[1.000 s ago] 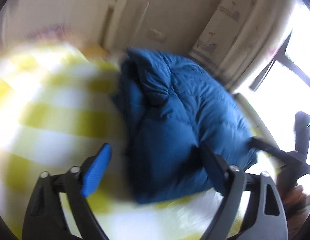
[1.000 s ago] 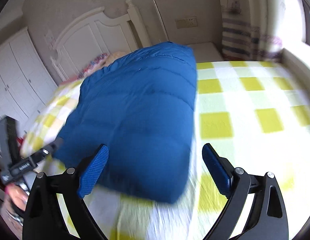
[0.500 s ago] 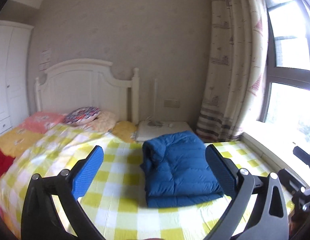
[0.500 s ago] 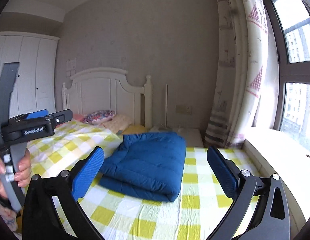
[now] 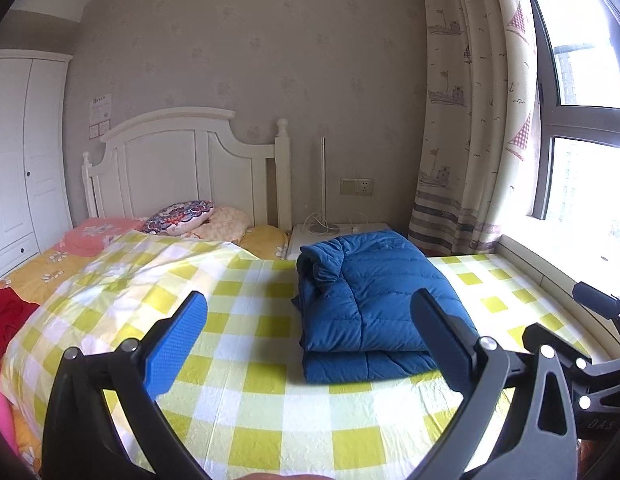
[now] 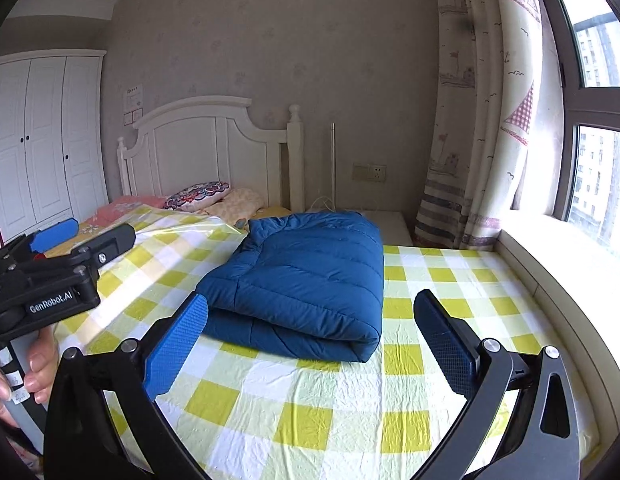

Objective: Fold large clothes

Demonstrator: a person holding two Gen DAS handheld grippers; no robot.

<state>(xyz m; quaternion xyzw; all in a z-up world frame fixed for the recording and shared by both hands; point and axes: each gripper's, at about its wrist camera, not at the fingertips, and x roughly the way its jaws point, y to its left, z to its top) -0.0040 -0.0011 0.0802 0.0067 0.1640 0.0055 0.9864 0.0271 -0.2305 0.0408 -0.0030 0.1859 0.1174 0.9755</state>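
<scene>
Blue padded jacket (image 5: 370,304) lies folded on the yellow-checked sheet (image 5: 249,400), toward the window side of the bed; its rolled collar end shows only in the left wrist view, while the right wrist view alone shows a hand (image 6: 33,364) on the other tool's handle; the left gripper (image 5: 310,344) and right gripper (image 6: 310,340) both point slightly down at the bed, jaws having just spread wide, nothing between them; the bed's near edge is cut off.
</scene>
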